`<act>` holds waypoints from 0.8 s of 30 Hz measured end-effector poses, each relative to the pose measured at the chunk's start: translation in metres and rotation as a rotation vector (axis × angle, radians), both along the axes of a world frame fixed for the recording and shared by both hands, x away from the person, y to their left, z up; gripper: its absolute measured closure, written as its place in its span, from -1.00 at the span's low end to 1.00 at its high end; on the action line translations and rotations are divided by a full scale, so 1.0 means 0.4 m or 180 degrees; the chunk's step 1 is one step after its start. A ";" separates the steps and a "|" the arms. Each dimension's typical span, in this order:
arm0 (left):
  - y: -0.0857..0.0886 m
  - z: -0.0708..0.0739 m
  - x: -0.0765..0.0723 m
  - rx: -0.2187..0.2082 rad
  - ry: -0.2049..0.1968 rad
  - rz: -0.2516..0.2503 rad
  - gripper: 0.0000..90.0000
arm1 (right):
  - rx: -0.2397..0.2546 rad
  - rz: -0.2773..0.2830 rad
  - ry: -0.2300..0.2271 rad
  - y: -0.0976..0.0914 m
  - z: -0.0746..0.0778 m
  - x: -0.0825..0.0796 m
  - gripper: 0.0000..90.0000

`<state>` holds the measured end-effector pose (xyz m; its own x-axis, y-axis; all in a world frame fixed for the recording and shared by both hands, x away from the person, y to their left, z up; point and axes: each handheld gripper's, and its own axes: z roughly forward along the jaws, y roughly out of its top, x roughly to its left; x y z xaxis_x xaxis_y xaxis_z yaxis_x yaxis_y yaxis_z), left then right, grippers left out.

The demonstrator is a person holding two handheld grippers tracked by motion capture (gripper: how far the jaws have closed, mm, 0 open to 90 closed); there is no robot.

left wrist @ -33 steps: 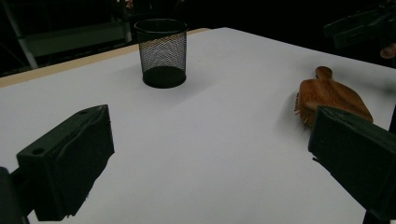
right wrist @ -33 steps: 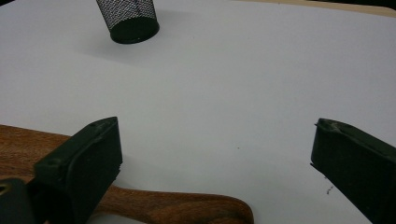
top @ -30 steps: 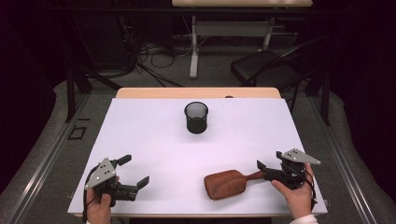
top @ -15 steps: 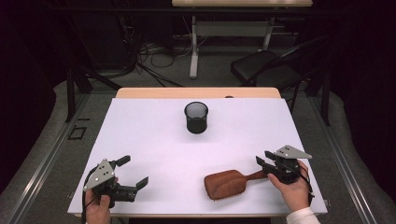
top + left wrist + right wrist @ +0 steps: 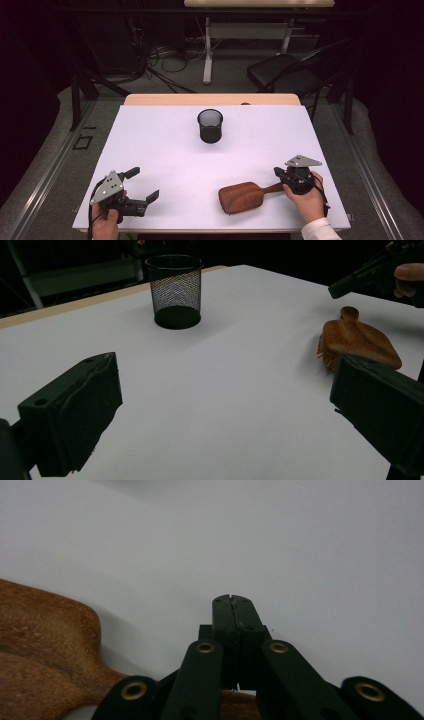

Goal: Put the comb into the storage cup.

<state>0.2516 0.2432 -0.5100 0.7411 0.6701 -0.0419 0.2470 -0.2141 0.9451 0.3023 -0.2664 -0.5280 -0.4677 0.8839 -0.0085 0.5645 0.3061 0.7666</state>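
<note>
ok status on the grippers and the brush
Left gripper open, low over the table. Right gripper just closed, tips together, nothing between them; hairbrush handle lies beneath it. Mesh cup far off, nothing in the way.

Two hand-held grippers — left gripper (image 5: 142, 186), right gripper (image 5: 278, 172) — black, each topped by a grey three-cornered plate. Brass rivets stud the right's linkage. A white sleeve (image 5: 320, 231) — right wrist.

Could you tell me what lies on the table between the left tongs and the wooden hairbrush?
Nothing: in the high view, bare white table separates the left tongs from the hairbrush.
</note>
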 end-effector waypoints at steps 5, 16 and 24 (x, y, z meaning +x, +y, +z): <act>-0.002 -0.001 0.000 -0.0004 -0.0014 0.0000 -0.99 | -0.0061 0.0030 0.0131 -0.002 -0.016 0.001 1.00; -0.004 -0.001 -0.001 0.0012 -0.0014 -0.0028 -0.99 | -0.0085 0.0110 0.0340 -0.009 -0.034 -0.008 1.00; -0.005 0.000 -0.001 0.0025 -0.0008 -0.0041 -0.99 | -0.0037 0.0114 0.0379 -0.011 -0.036 -0.030 1.00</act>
<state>0.2510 0.2410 -0.5102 0.7499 0.6607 -0.0348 0.2419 -0.2248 0.9439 0.2904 -0.2709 -0.5423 -0.4972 0.8668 0.0389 0.6400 0.3360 0.6910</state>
